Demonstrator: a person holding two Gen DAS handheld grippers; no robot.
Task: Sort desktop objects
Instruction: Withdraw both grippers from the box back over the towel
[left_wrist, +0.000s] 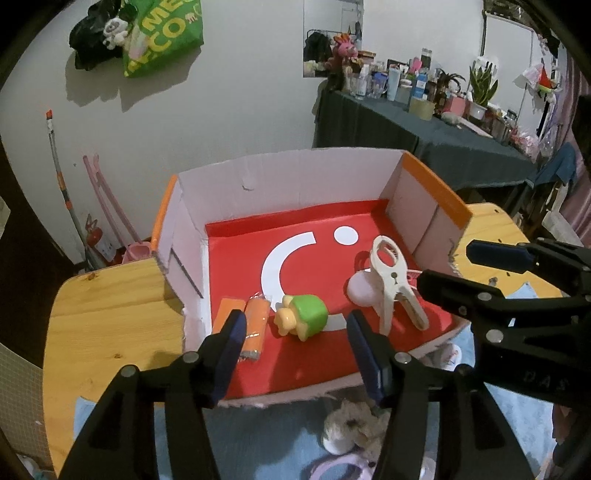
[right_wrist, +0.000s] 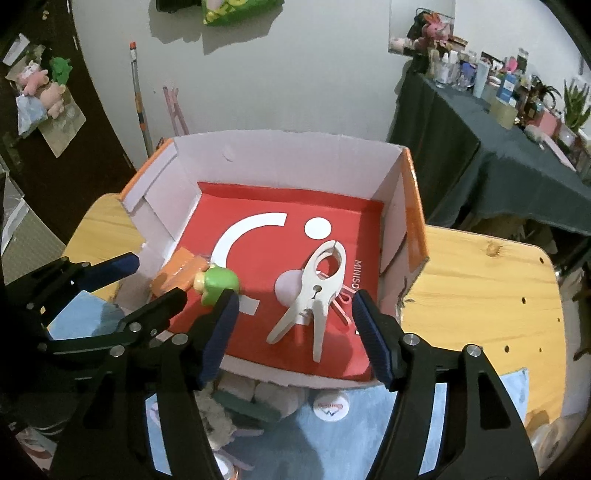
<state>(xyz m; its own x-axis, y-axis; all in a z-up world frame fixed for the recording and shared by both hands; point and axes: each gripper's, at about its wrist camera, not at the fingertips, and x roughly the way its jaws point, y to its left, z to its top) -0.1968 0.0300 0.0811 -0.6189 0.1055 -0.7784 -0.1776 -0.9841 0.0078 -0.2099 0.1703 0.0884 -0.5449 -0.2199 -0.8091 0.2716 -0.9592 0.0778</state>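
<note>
While both grippers hang above the near edge of the cardboard box (left_wrist: 295, 162), nothing is between either pair of pads; the jaws of the left gripper (left_wrist: 295, 345) stand apart and empty, and those of the right gripper (right_wrist: 291, 332) stand apart wider, empty too.

Box sits on a pale wooden table (left_wrist: 110, 314), red sheet lining its floor. Contents, left to right:
- orange roll (left_wrist: 254, 326), lying beside an orange block (left_wrist: 229, 312) at the left wall
- green toy with a yellow flower end (left_wrist: 301, 317), on its side, just beside the roll
- large white clip (left_wrist: 395, 280), lying flat, its handles toward the near edge
- pale round thing (left_wrist: 360, 290) half under the clip; cannot tell what it is

Judgement: the items look deposited, so the step in hand reads as clearing away from the box to fetch whatever remains outside it. Soft things lie below the table's near edge, a fluffy white item (left_wrist: 354, 421) among them, but whether they belong to the sort I cannot tell.

To do it well: lift clear of the low near wall before swinging sideways, or a finger may catch the torn cardboard lip and drag the box. Keep the two grippers apart; the right one's fingers sit close at the left one's right. Leave jaws wide for the next pick.
</note>
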